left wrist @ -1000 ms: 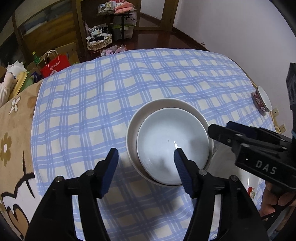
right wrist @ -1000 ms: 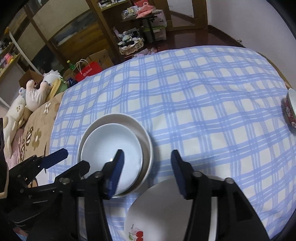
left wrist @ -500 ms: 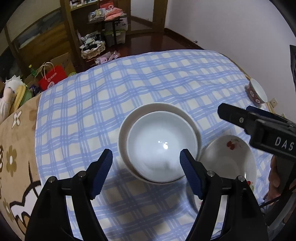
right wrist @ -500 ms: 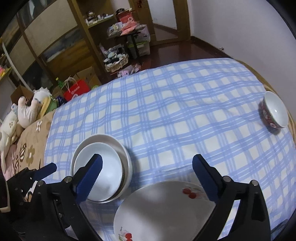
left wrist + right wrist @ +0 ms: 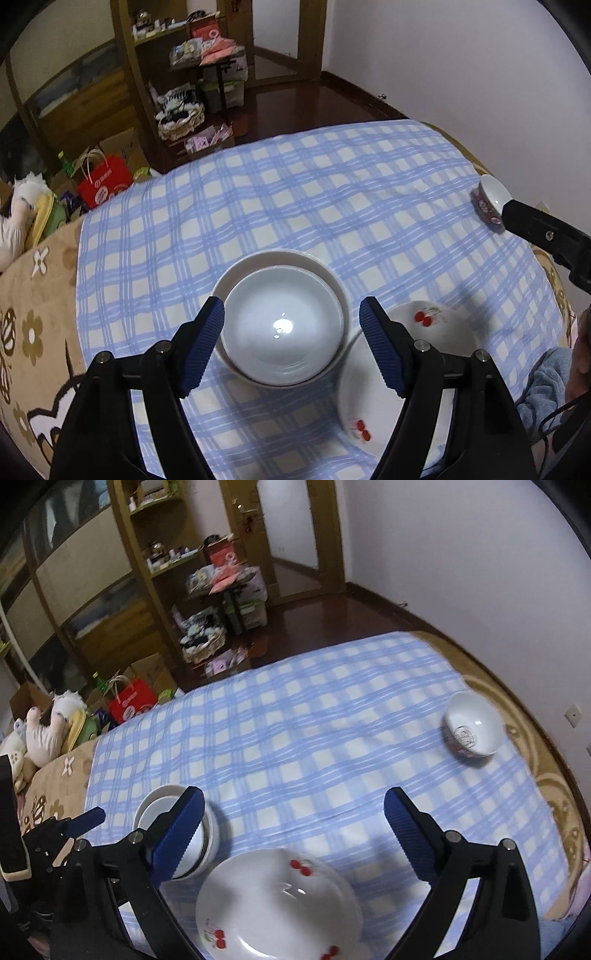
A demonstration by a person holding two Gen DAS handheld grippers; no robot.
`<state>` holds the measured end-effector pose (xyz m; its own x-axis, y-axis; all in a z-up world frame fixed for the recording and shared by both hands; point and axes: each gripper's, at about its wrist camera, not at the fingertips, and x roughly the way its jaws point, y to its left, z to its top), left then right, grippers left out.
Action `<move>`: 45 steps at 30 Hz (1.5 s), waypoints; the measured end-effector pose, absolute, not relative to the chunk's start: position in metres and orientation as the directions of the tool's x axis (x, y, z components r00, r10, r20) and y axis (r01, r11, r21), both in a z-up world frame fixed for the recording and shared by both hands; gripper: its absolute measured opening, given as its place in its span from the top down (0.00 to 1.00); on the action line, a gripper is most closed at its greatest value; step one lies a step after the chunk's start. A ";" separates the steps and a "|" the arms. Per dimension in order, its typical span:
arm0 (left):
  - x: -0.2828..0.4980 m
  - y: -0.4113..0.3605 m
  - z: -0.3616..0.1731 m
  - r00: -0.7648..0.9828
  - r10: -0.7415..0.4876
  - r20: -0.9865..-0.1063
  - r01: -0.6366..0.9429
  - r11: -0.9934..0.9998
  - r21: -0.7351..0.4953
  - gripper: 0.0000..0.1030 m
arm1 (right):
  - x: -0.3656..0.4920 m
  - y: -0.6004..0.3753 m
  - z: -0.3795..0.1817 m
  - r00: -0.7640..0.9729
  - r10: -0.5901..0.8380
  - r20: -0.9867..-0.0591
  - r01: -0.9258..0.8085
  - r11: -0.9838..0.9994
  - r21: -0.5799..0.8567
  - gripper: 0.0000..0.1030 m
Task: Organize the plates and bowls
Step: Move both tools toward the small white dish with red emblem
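Observation:
Two white bowls are nested [image 5: 282,328] on the blue checked cloth [image 5: 295,206]; they also show in the right wrist view [image 5: 173,834]. A white plate with cherries [image 5: 402,365] lies beside them on the right, also seen in the right wrist view [image 5: 277,904]. A small patterned bowl [image 5: 472,731] stands at the far right, also in the left wrist view [image 5: 491,201]. My left gripper [image 5: 291,347] is open above the nested bowls, holding nothing. My right gripper [image 5: 295,834] is open wide above the cherry plate, holding nothing.
The cloth covers a round table with a brown flowered cover [image 5: 33,295] underneath. Beyond the far edge are a wooden shelf [image 5: 155,565], a red bag [image 5: 105,182], boxes and soft toys [image 5: 44,731]. A white wall [image 5: 461,554] is on the right.
Both grippers have risen and drawn back from the dishes. The right gripper has opened wider and turned right, bringing the small bowl into view.

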<state>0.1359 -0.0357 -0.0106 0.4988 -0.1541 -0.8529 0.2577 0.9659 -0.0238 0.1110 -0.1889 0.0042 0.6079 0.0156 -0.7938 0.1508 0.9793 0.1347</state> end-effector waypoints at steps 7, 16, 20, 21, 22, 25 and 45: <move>0.134 -0.071 0.030 0.543 -0.178 -0.820 0.304 0.953 -0.005 0.27 | 0.093 -0.225 0.029 0.637 -0.043 -0.769 0.190 0.976 0.103 0.01; 0.140 -0.125 0.060 0.568 -0.217 -0.794 0.368 0.930 0.009 0.27 | 0.082 -0.279 0.049 0.694 -0.086 -0.715 0.258 0.956 0.136 0.01; 0.150 -0.154 0.063 0.584 -0.232 -0.778 0.394 0.919 0.022 0.27 | 0.086 -0.305 0.053 0.715 -0.083 -0.694 0.283 0.942 0.179 0.01; 0.153 -0.160 0.063 0.585 -0.237 -0.775 0.399 0.917 0.021 0.27 | 0.088 -0.312 0.054 0.720 -0.092 -0.688 0.292 0.939 0.180 0.01; 0.158 -0.169 0.063 0.586 -0.246 -0.772 0.406 0.914 0.017 0.27 | 0.091 -0.319 0.054 0.717 -0.103 -0.689 0.303 0.937 0.175 0.01; 0.170 -0.188 0.059 0.584 -0.266 -0.767 0.424 0.906 0.008 0.27 | 0.101 -0.336 0.052 0.702 -0.100 -0.705 0.314 0.932 0.181 0.01; 0.237 -0.317 0.006 0.545 -0.293 -0.785 0.525 0.850 0.048 0.27 | 0.150 -0.441 -0.021 0.610 -0.163 -0.775 0.440 0.884 0.160 0.05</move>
